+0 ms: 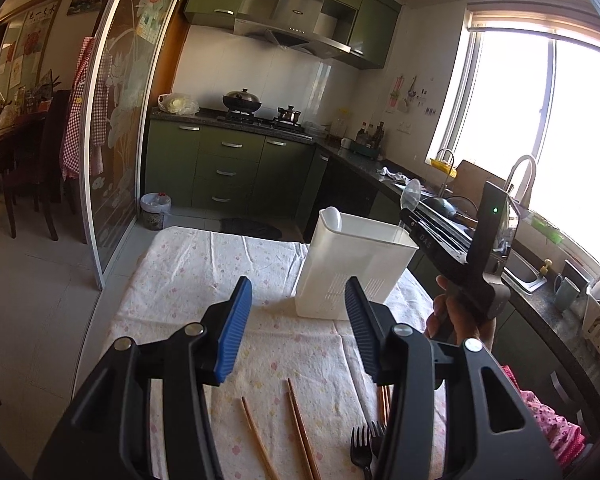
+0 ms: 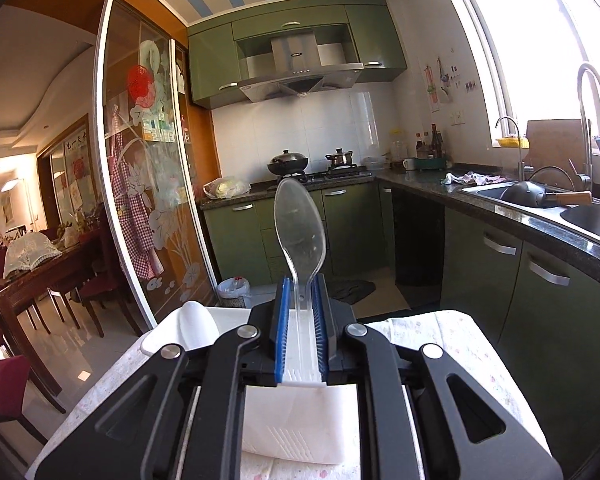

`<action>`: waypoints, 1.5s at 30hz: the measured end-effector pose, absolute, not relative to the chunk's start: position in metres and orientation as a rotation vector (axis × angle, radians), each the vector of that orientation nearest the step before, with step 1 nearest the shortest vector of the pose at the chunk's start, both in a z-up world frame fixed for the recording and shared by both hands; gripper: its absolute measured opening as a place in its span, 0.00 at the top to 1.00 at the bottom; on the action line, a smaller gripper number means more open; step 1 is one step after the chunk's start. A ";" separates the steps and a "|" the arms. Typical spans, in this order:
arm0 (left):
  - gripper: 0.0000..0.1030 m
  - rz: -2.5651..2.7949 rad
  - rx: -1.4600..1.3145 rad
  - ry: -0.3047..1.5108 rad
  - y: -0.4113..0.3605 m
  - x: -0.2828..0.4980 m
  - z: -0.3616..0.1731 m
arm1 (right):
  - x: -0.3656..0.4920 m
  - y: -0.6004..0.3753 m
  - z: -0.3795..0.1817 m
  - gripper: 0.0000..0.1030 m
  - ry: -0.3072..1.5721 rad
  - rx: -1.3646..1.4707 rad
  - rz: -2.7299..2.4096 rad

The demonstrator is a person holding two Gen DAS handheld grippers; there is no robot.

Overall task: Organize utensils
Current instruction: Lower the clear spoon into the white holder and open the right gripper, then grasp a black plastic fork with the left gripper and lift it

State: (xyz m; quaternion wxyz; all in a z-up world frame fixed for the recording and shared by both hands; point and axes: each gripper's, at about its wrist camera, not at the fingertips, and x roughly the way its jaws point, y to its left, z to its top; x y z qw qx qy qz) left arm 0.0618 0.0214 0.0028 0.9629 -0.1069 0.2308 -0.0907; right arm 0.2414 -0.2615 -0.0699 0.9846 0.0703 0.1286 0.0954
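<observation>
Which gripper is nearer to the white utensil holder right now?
Right. The right gripper, holding a clear spoon, is directly over the white holder; the left gripper sits back, short of it.

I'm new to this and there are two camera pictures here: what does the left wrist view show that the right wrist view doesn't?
Only the left wrist view shows the wooden chopsticks and black forks lying on the tablecloth, its own open left gripper, and the person's hand holding the other tool.

Only the right wrist view shows, close up, the right gripper with its pads around the clear plastic spoon, bowl pointing up.

Both show the white utensil holder with a white spoon inside, the floral tablecloth and the green kitchen.
</observation>
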 end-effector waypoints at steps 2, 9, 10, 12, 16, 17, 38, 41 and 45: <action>0.55 -0.187 -0.214 0.470 0.020 0.062 0.003 | 0.240 -0.263 -0.071 0.85 0.259 0.142 0.190; 0.52 -0.186 -0.189 0.501 0.015 0.065 0.001 | 0.216 -0.275 -0.070 0.85 0.255 0.160 0.213; 0.52 -0.183 -0.183 0.515 0.014 0.066 -0.001 | 0.210 -0.277 -0.070 0.85 0.260 0.167 0.219; 0.51 -0.183 -0.171 0.565 0.012 0.069 -0.006 | 0.195 -0.283 -0.068 0.84 0.295 0.181 0.226; 0.44 -0.175 -0.104 0.775 0.002 0.084 -0.033 | 0.170 -0.296 -0.076 0.58 0.490 0.220 0.287; 0.42 -0.173 -0.093 0.849 0.000 0.090 -0.044 | 0.165 -0.299 -0.081 0.58 0.561 0.233 0.310; 0.61 -0.336 -0.032 1.506 -0.101 0.092 -0.135 | 0.120 -0.338 -0.145 0.58 1.092 0.300 0.419; 0.61 -0.321 0.039 1.513 -0.122 0.093 -0.134 | 0.117 -0.340 -0.143 0.58 1.090 0.304 0.424; 0.63 -0.293 0.060 1.529 -0.134 0.097 -0.139 | 0.112 -0.347 -0.143 0.58 1.080 0.314 0.427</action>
